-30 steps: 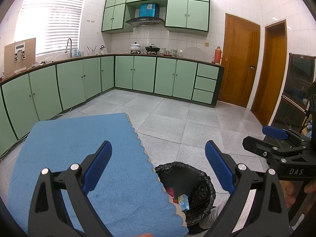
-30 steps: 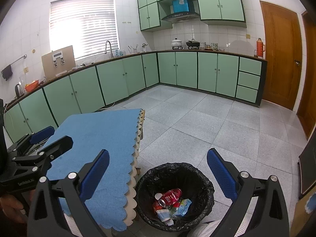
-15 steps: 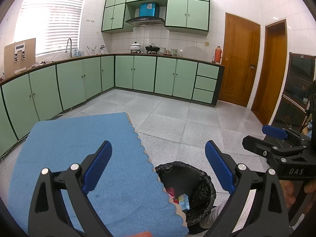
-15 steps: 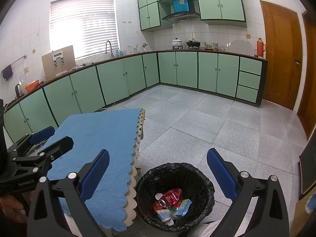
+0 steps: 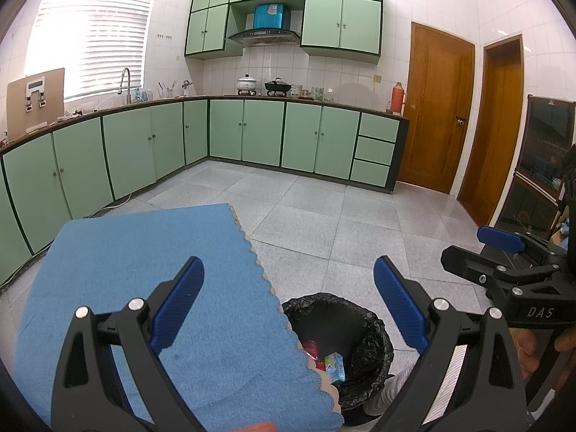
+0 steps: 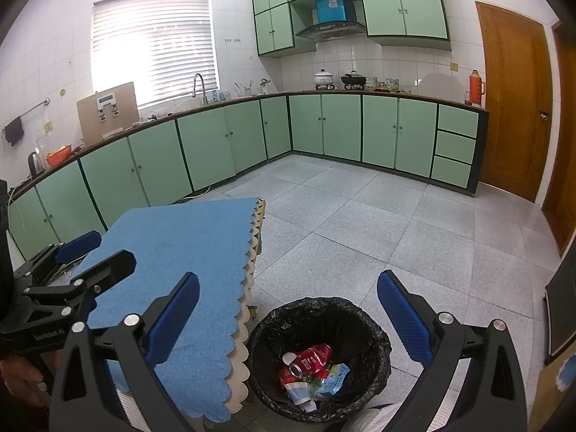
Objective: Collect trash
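Nearest to me, my left gripper (image 5: 288,288) stands spread wide with nothing between its blue-padded fingers, and my right gripper (image 6: 288,302) is spread just as wide and equally empty. Just below the right one sits the round bin lined with a black plastic bag (image 6: 374,327), on the floor touching or nearly touching the scalloped edge of the blue cloth over the tabletop (image 6: 180,244). Inside lies the collected trash: a crushed red drink can (image 6: 311,356), a white-and-blue paper cup (image 6: 300,394) and a blue-green wrapper (image 6: 334,378).

The cloth looks bare from both views, though at the bottom rim of the left view a small orange-red sliver (image 5: 257,426) peeks in; it is too cut off for me to say whether it is leftover trash. If it is, my risk is declaring the job done and missing it.

Other hazards: swinging either gripper low could snag the loose bag rim and tip the light bin, spilling the can. Catching the cloth's overhanging edge could drag it off. My two grippers are close, so a careless turn could knock them together.

Beyond, the grey tiled floor (image 6: 396,223) runs to the green cabinets (image 6: 324,126).
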